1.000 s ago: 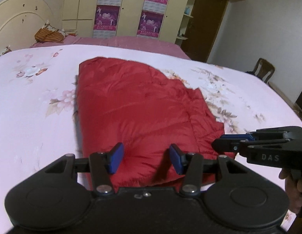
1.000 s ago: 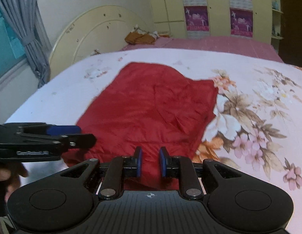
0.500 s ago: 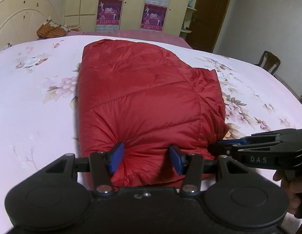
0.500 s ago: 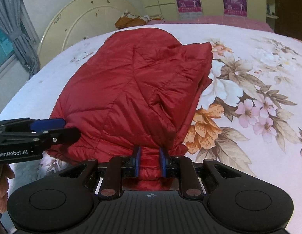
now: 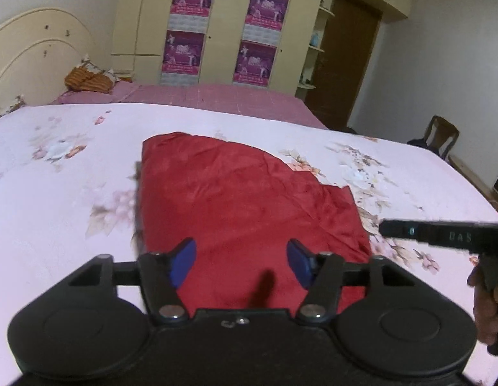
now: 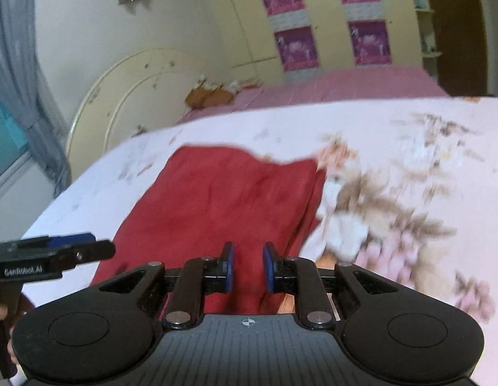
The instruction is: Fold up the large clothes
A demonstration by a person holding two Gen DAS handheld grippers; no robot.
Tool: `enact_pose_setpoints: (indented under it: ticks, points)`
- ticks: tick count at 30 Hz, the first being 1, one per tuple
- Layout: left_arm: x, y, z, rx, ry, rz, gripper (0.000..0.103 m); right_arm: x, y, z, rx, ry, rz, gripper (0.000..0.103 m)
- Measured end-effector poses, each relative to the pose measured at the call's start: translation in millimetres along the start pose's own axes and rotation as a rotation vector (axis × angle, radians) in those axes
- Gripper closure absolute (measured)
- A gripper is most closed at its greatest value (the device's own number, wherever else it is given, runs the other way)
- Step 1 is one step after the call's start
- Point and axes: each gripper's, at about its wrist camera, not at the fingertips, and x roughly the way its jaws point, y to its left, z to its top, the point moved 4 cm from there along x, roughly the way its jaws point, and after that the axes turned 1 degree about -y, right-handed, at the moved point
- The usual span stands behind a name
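Observation:
A folded red padded jacket [image 5: 249,199] lies on the floral bedsheet [image 5: 56,193], its near edge toward me. My left gripper [image 5: 242,265] hangs over that near edge. Its jaws are opening, and the blue pads [image 5: 184,262] stand clear of the flat cloth between them. My right gripper [image 6: 249,267] is shut on a narrow fold of the jacket [image 6: 232,199] at its near right corner. Each gripper shows in the other's view, the right gripper [image 5: 385,228] at the jacket's right and the left gripper [image 6: 97,247] at its left.
A cream headboard [image 5: 30,51] and an orange bundle [image 5: 88,78] lie at the far left of the bed. Behind them is a wardrobe with purple posters [image 5: 187,51], then a brown door [image 5: 345,64] and a wooden chair [image 5: 441,135]. A curtained window [image 6: 11,96] is at the left.
Half a second ago the jacket's near edge was bunched up close between both pairs of pads. Now it lies lower and flatter, both cameras have drawn back, and the left pads stand wider.

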Motion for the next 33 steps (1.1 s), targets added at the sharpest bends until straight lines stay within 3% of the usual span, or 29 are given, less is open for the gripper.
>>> enact_pose_setpoints:
  ticks: [4, 9, 12, 14, 17, 21, 25, 30, 33]
  points:
    - [35, 11, 1, -0.015, 0.053, -0.001, 0.050, 40, -12, 15, 0.015, 0.043, -0.039, 0.084]
    - [45, 18, -12, -0.015, 0.071, -0.016, 0.049, 84, -33, -7, 0.039, 0.180, -0.056, 0.084]
    - [41, 18, -7, 0.004, 0.079, -0.010, 0.054, 77, -35, -4, 0.049, 0.171, -0.058, 0.084]
    - [29, 21, 0, 0.016, 0.046, 0.008, 0.054, 56, -36, 5, 0.065, 0.086, -0.059, 0.084]
    - [17, 31, 3, -0.017, 0.018, 0.010, 0.054, 43, -37, 11, 0.087, 0.037, -0.051, 0.084]
    - [29, 36, -6, -0.012, 0.067, 0.031, 0.052, 62, -38, 14, 0.083, 0.066, -0.067, 0.084]
    - [35, 40, -9, -0.053, 0.072, 0.031, 0.052, 89, -43, 5, 0.096, 0.152, -0.081, 0.084]
    - [4, 34, -12, -0.063, 0.044, -0.013, 0.055, 31, -23, 7, 0.127, 0.052, -0.023, 0.084]
    - [-10, 29, -26, -0.091, 0.037, -0.041, 0.055, 3, -2, -12, 0.089, 0.050, 0.040, 0.084]
